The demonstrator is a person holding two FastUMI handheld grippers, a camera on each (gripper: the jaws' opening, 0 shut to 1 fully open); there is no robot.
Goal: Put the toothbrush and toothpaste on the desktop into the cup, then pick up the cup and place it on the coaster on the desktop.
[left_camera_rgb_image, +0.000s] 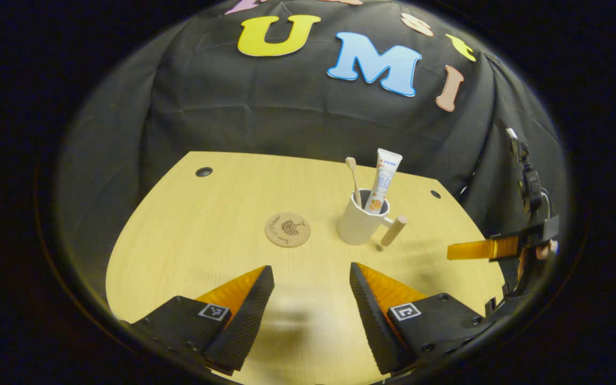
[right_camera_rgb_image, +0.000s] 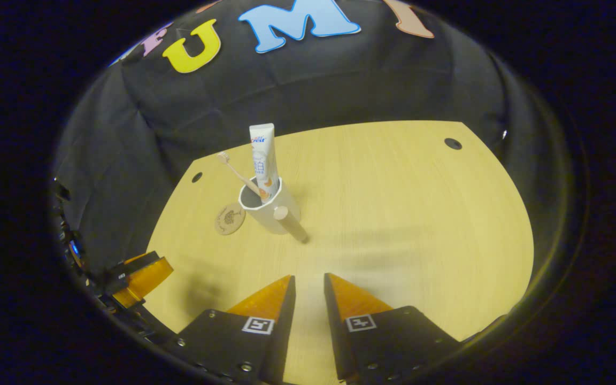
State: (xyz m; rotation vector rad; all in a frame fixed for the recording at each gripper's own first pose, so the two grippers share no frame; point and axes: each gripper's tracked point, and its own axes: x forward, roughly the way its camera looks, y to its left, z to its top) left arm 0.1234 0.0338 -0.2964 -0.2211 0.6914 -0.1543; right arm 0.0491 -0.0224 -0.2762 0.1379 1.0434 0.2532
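A white cup (left_camera_rgb_image: 356,227) with a wooden peg handle (left_camera_rgb_image: 394,230) stands upright on the yellow desktop (left_camera_rgb_image: 206,256). A toothbrush (left_camera_rgb_image: 354,179) and a toothpaste tube (left_camera_rgb_image: 384,179) stand inside it. A round brown coaster (left_camera_rgb_image: 287,229) lies just left of the cup, apart from it. My left gripper (left_camera_rgb_image: 312,278) is open and empty, hanging short of the cup. In the right gripper view, the cup (right_camera_rgb_image: 265,216) holds the toothbrush (right_camera_rgb_image: 236,172) and toothpaste (right_camera_rgb_image: 263,160), with the coaster (right_camera_rgb_image: 229,219) beside it. My right gripper (right_camera_rgb_image: 308,280) is narrowly open and empty, well short of the handle (right_camera_rgb_image: 290,223).
The desktop (right_camera_rgb_image: 420,214) has small dark holes near its far corners (left_camera_rgb_image: 203,171) (right_camera_rgb_image: 452,143). Black cloth walls it behind and at the sides. A finger (left_camera_rgb_image: 479,249) of the right gripper shows at the right edge, and a finger (right_camera_rgb_image: 145,274) of the left gripper at the lower left.
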